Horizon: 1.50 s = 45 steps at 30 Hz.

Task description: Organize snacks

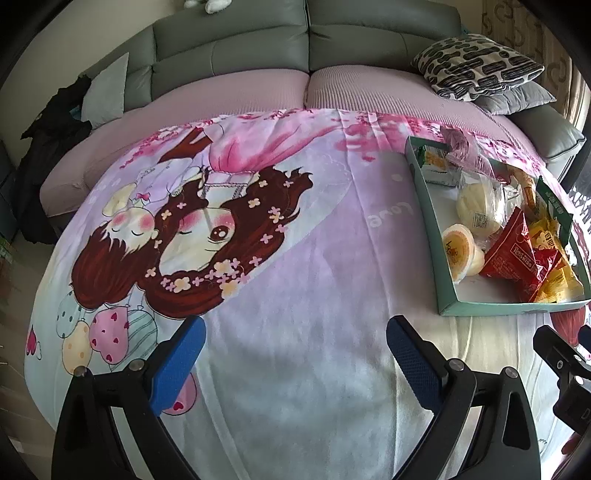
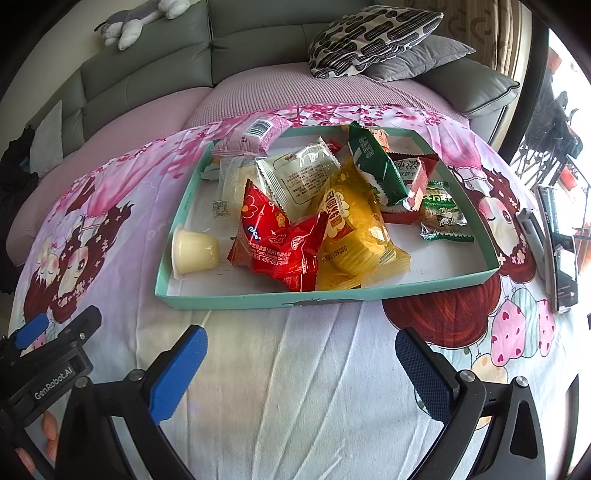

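1. Behind the work surface stood a grey-green sofa (image 2: pixel 258 40) with a patterned cushion (image 2: pixel 373 33) and a plush toy (image 2: pixel 133 22) on its back.
2. A pink cartoon blanket (image 1: pixel 295 258), bearing the faint word "Love", covered the surface.
3. On it lay a shallow teal tray (image 2: pixel 258 299) holding the snacks in a loose heap.
4. A red packet (image 2: pixel 280 240) carried Chinese print and a partial phone number; from the left wrist it read "Kiss".
5. Beside it lay a yellow packet (image 2: pixel 354 236), a green packet (image 2: pixel 376 166), a white sachet (image 2: pixel 299 173) and a pale jelly cup (image 2: pixel 195 251).
6. The left gripper (image 1: pixel 295 354) and right gripper (image 2: pixel 301 363) both hung spread wide over the blanket, holding nothing; one body read "GenRobot.AI".
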Each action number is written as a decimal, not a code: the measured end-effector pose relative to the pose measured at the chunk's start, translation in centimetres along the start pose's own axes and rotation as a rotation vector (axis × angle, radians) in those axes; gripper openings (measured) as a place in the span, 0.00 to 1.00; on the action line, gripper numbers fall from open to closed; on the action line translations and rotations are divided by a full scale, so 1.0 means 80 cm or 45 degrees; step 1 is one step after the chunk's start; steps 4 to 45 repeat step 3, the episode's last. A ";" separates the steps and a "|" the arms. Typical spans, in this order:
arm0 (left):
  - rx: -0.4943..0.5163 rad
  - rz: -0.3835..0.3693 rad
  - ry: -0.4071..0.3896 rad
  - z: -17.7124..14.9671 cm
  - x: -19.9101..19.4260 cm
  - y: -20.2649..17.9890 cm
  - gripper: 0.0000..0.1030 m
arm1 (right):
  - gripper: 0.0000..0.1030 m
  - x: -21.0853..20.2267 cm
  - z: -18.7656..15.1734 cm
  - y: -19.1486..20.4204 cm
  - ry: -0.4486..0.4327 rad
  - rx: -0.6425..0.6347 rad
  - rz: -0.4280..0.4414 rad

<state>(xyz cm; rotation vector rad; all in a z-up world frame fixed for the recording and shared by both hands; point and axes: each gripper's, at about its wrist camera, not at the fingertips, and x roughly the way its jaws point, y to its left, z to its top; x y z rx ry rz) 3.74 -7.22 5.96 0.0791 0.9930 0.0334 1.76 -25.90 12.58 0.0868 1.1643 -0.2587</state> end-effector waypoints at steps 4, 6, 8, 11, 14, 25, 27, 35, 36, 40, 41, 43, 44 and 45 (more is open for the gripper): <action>0.000 -0.036 0.009 0.001 0.000 0.000 0.96 | 1.00 0.000 0.000 0.000 0.000 -0.001 0.000; 0.000 -0.036 0.009 0.001 0.000 0.000 0.96 | 1.00 0.000 0.000 0.000 0.000 -0.001 0.000; 0.000 -0.036 0.009 0.001 0.000 0.000 0.96 | 1.00 0.000 0.000 0.000 0.000 -0.001 0.000; 0.000 -0.036 0.009 0.001 0.000 0.000 0.96 | 1.00 0.000 0.000 0.000 0.000 -0.001 0.000; 0.000 -0.036 0.009 0.001 0.000 0.000 0.96 | 1.00 0.000 0.000 0.000 0.000 -0.001 0.000; 0.000 -0.036 0.009 0.001 0.000 0.000 0.96 | 1.00 0.000 0.000 0.000 0.000 -0.001 0.000; 0.000 -0.036 0.009 0.001 0.000 0.000 0.96 | 1.00 0.000 0.000 0.000 0.000 -0.001 0.000; 0.000 -0.036 0.009 0.001 0.000 0.000 0.96 | 1.00 0.000 0.000 0.000 0.000 -0.001 0.000; 0.000 -0.036 0.009 0.001 0.000 0.000 0.96 | 1.00 0.000 0.000 0.000 0.000 -0.001 0.000; 0.000 -0.036 0.009 0.001 0.000 0.000 0.96 | 1.00 0.000 0.000 0.000 0.000 -0.001 0.000; 0.000 -0.036 0.009 0.001 0.000 0.000 0.96 | 1.00 0.000 0.000 0.000 0.000 -0.001 0.000; 0.000 -0.036 0.009 0.001 0.000 0.000 0.96 | 1.00 0.000 0.000 0.000 0.000 -0.001 0.000; 0.000 -0.036 0.009 0.001 0.000 0.000 0.96 | 1.00 0.000 0.000 0.000 0.000 -0.001 0.000; 0.000 -0.036 0.009 0.001 0.000 0.000 0.96 | 1.00 0.000 0.000 0.000 0.000 -0.001 0.000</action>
